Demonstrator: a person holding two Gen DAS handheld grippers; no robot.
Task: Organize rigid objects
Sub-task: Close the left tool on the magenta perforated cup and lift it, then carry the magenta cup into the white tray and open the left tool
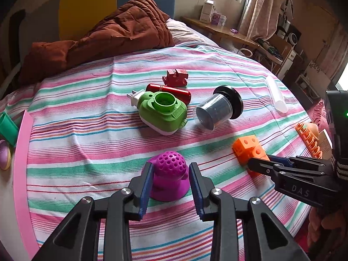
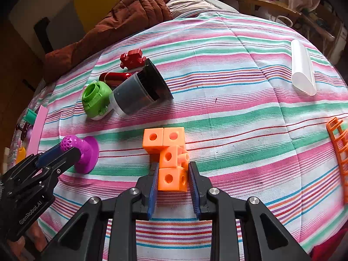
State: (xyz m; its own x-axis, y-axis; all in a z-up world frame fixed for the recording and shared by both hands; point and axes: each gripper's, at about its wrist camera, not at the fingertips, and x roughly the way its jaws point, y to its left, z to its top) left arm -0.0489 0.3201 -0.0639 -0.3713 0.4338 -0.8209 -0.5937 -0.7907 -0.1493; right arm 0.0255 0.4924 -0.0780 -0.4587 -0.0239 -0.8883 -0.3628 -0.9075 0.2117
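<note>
I am straddling the purple perforated piece (image 1: 168,177) with my left gripper (image 1: 170,188). It is standing on its flared base on the striped bedsheet (image 1: 87,130), dome pointing toward 12 o'clock, long axis roughly upright. My pads are flanking it at 9 and 3 o'clock; contact is not confirmable, so I am treating these jaws as not yet clamped. My right gripper (image 2: 173,180) is clamping the nearest cube of the orange block cluster (image 2: 171,154), whose remaining cubes are extending toward 11 o'clock.
</note>
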